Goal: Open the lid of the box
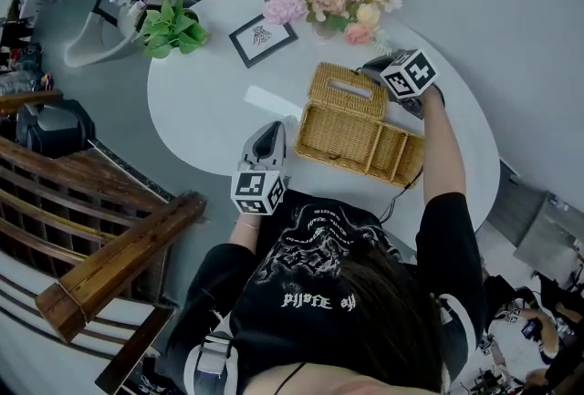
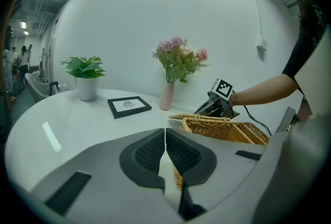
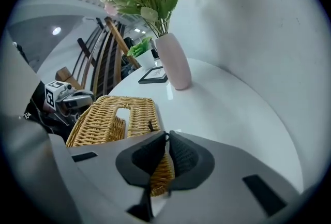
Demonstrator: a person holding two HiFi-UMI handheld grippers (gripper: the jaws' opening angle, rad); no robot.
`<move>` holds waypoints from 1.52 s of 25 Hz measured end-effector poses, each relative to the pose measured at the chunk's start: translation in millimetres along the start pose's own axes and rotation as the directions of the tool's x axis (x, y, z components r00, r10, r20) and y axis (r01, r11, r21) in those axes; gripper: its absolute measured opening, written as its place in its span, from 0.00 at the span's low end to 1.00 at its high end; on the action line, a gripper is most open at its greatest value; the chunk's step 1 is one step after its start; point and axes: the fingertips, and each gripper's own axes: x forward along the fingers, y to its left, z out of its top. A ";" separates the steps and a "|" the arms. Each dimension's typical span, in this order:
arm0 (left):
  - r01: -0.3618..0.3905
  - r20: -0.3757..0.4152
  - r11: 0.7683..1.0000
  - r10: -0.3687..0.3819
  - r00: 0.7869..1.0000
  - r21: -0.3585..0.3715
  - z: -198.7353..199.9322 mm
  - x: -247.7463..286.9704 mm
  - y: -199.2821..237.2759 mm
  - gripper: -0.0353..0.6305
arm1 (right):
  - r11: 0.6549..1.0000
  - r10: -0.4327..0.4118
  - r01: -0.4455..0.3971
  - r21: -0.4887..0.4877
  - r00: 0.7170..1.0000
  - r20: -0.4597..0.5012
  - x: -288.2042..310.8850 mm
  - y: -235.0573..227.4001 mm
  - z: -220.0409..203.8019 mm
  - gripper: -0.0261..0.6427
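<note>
Right gripper clamps the tan wicker lid by its rim to swing open the rectangular wicker box; left gripper waits clenched, empty, at the white table's edge.

The person is wearing a black shirt with white print. The grey left gripper and right gripper are carrying black-and-white cubes.

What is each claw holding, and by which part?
Right claw seems to pinch the wicker lid at its edge; left claw is shut on nothing.
</note>
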 end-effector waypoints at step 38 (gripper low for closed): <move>0.215 0.191 0.974 -0.224 0.956 0.067 28.0 -49.7 -50.0 0.09 | 0.777 -0.618 0.489 0.396 0.476 0.626 -175.7 160.1 -4.1 0.35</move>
